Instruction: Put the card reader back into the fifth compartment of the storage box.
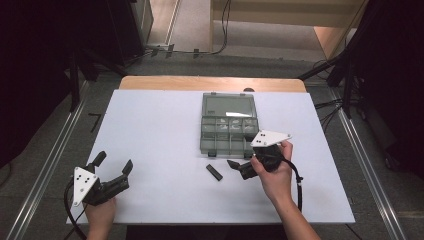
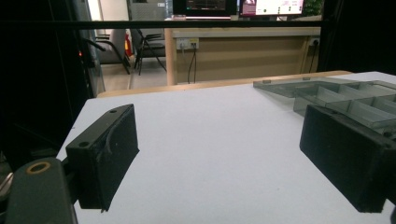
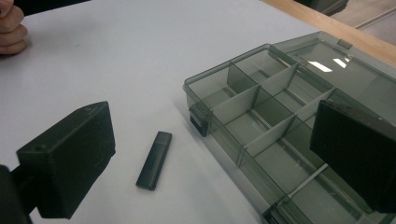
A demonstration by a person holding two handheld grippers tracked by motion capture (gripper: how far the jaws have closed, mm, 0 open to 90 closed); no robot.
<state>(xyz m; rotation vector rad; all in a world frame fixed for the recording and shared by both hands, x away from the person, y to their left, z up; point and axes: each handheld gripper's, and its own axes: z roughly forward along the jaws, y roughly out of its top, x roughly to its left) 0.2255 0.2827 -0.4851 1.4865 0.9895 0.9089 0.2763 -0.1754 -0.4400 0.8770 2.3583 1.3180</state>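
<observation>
— What am I looking at off the right gripper?

— A small dark stick, likely a USB drive, lying flat on the white table. It sits just ahead of my jaws, closer to the left-hand one, with the smoky compartment box beyond it and off to the right, lid folded back. The stick is near the box's front wall but apart from it.

— Jaws?

— Spread wide, nothing between them. The left gripper is the same: gaping and idle, far off to the side of the work.

— How do you expect it to handle?

— Light and rigid, I'd judge; a hard plastic shell, smooth enough to skid on this sheet if I nudge one end. Not fragile. It lies low, so I'd come down over its middle and pinch across the narrow width on the long flat sides, with the tips nearly on the table. Gripping an end risks it pivoting out.
</observation>
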